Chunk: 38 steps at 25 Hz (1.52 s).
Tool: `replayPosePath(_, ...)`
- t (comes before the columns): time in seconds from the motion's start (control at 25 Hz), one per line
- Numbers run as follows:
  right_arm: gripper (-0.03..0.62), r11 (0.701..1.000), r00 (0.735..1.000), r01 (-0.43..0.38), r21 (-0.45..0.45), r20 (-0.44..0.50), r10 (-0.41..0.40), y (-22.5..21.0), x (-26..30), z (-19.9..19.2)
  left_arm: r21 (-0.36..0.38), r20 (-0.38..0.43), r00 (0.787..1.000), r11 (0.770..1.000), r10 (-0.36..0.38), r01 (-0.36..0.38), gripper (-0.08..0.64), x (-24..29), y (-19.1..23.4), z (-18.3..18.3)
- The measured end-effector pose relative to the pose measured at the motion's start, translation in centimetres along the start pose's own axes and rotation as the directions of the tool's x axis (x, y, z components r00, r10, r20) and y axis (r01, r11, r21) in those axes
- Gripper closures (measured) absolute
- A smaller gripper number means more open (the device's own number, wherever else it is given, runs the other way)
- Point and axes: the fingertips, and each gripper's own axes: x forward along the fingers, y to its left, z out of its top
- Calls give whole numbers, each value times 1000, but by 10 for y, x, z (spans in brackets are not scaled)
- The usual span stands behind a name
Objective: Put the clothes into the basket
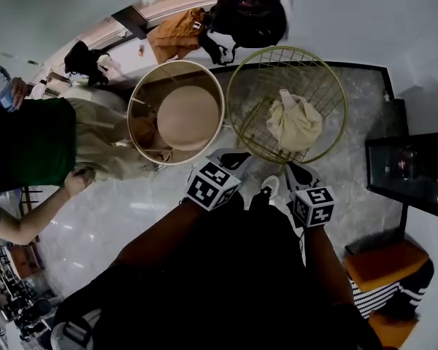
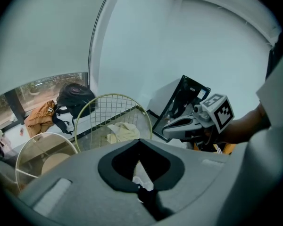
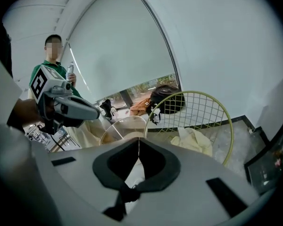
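Note:
A yellow-green wire basket (image 1: 286,47) stands on the pale floor with a pale yellow garment (image 1: 296,122) lying inside it. Both show in the left gripper view, basket (image 2: 113,96) and garment (image 2: 122,132), and in the right gripper view, basket (image 3: 203,93) and garment (image 3: 194,139). My left gripper (image 1: 233,159) hovers at the basket's near-left rim, its jaws together and empty (image 2: 139,141). My right gripper (image 1: 296,172) hangs just in front of the basket, also shut with nothing in it (image 3: 139,139). A brown garment (image 1: 177,35) lies on the window ledge beyond.
A round white-rimmed bin (image 1: 177,62) with a beige thing in it stands left of the basket. A person in a green top (image 1: 29,144) stands at the left. A black backpack (image 1: 248,13) sits on the ledge. A dark cabinet (image 1: 412,170) stands at the right.

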Motion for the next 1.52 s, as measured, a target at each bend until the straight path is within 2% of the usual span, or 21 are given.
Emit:
replayPosePath(0.12, 575, 1000, 999, 6, 5, -40, -6, -8, 22, -3, -8, -26, 1000, 1000, -7, 7, 558, 13, 17, -3)
replayPosePath(0.32, 575, 997, 994, 74, -19, -85, -76, -32, 72, -10, -12, -65, 997, 999, -40, 40, 558, 46, 49, -15)
replayPosePath(0.44, 574, 990, 983, 121, -66, -130, -129, -50, 108, -22, -25, -79, 995, 998, -67, 65, 558, 64, 67, -22)
replayPosePath(0.56, 570, 987, 967, 134, -94, -204, -150, -71, 158, -41, -34, -92, 993, 997, -77, 74, 558, 80, 93, -30)
replayPosePath(0.68, 518, 978, 942, 144, -151, -281, -182, -96, 206, -67, -66, -114, 991, 996, -68, 61, 558, 100, 121, -46)
replayPosePath(0.8, 509, 957, 910, 164, -240, -339, -241, -124, 241, -90, -115, -134, 989, 992, -67, 52, 558, 118, 142, -60)
replayPosePath(0.92, 500, 930, 875, 177, -323, -380, -299, -148, 268, -105, -133, -143, 986, 989, -81, 62, 558, 129, 153, -64)
replayPosePath(1.24, 450, 862, 803, 119, -493, -463, -376, -187, 328, -145, -152, -173, 978, 984, -115, 89, 558, 155, 164, -79)
replayPosePath(1.36, 443, 846, 784, 98, -524, -483, -391, -194, 342, -154, -168, -174, 978, 982, -119, 90, 558, 159, 167, -81)
replayPosePath(1.52, 454, 849, 765, 122, -514, -496, -410, -205, 352, -156, -178, -180, 976, 980, -121, 88, 558, 160, 167, -84)
